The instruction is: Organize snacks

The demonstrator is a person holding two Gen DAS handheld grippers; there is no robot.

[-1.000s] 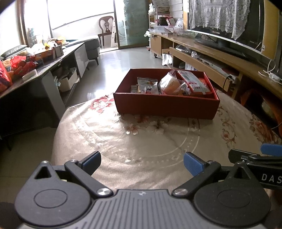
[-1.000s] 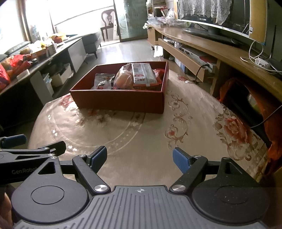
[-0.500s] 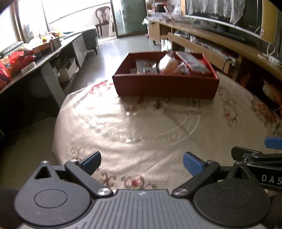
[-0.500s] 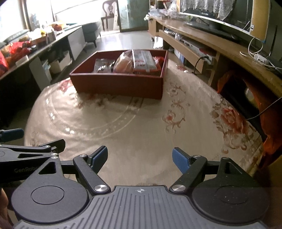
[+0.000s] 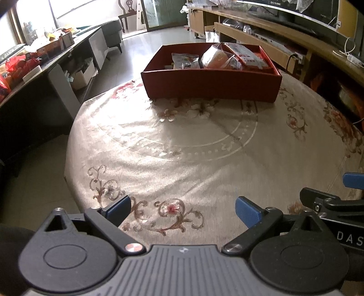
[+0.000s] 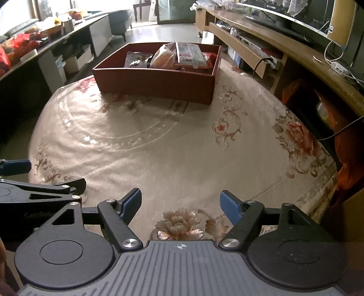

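Observation:
A dark red box (image 5: pixel 211 85) (image 6: pixel 157 83) stands at the far side of a round table with a beige flowered cloth (image 5: pixel 186 145) (image 6: pixel 159 145). Several snack packets (image 5: pixel 218 58) (image 6: pixel 173 57) lie inside it. My left gripper (image 5: pixel 183 208) hovers over the near edge of the table, open, nothing between its blue-padded fingers. My right gripper (image 6: pixel 180 203) is beside it over the near edge; its jaws are closing with nothing between them. Each gripper shows at the side of the other's view.
A long dark desk (image 5: pixel 41 68) piled with goods runs along the left. A wooden TV bench (image 5: pixel 273 41) (image 6: pixel 295 45) with a cable and a power strip runs along the right. Bare floor lies beyond the table, with a chair (image 5: pixel 127 13) at the back.
Both views have tipped downward, so the box sits higher in the picture and more of the near cloth shows. The right gripper's fingers have drawn closer together.

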